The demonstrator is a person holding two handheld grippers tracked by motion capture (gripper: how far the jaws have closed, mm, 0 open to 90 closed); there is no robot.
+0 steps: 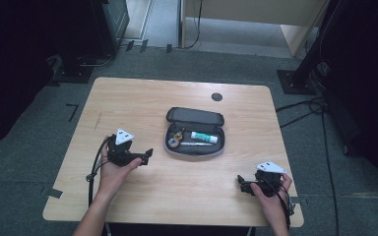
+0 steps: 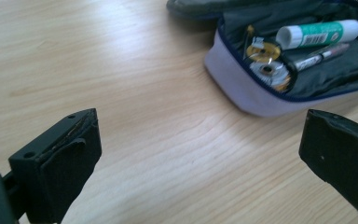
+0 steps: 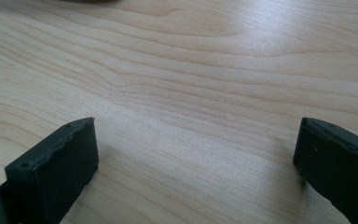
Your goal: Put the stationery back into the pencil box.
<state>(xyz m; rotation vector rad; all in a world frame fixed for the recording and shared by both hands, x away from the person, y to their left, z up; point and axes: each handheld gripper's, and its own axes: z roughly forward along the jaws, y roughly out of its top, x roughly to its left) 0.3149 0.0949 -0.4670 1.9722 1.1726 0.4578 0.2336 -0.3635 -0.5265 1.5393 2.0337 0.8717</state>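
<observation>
Pencil case (image 1: 195, 132): centre of the high view, lid flipped open; upper right in my left gripper view.
Handling: soft fabric, light, I judge it will sag; best pinched at the near wall.
Contents: glue stick (image 2: 318, 33), pen (image 2: 320, 55), tape rolls (image 2: 266, 63); loose, could spill.
Left gripper (image 1: 146, 156): jaws wide apart, empty, near the case.
Right gripper (image 1: 241, 185): jaws apart, over bare bench (image 1: 142, 98).

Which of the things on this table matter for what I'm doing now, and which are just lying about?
In the job: open pencil case, glue stick, pen, two round metal pieces, left tool, open.

Lying about: dark round spot on the table.
</observation>
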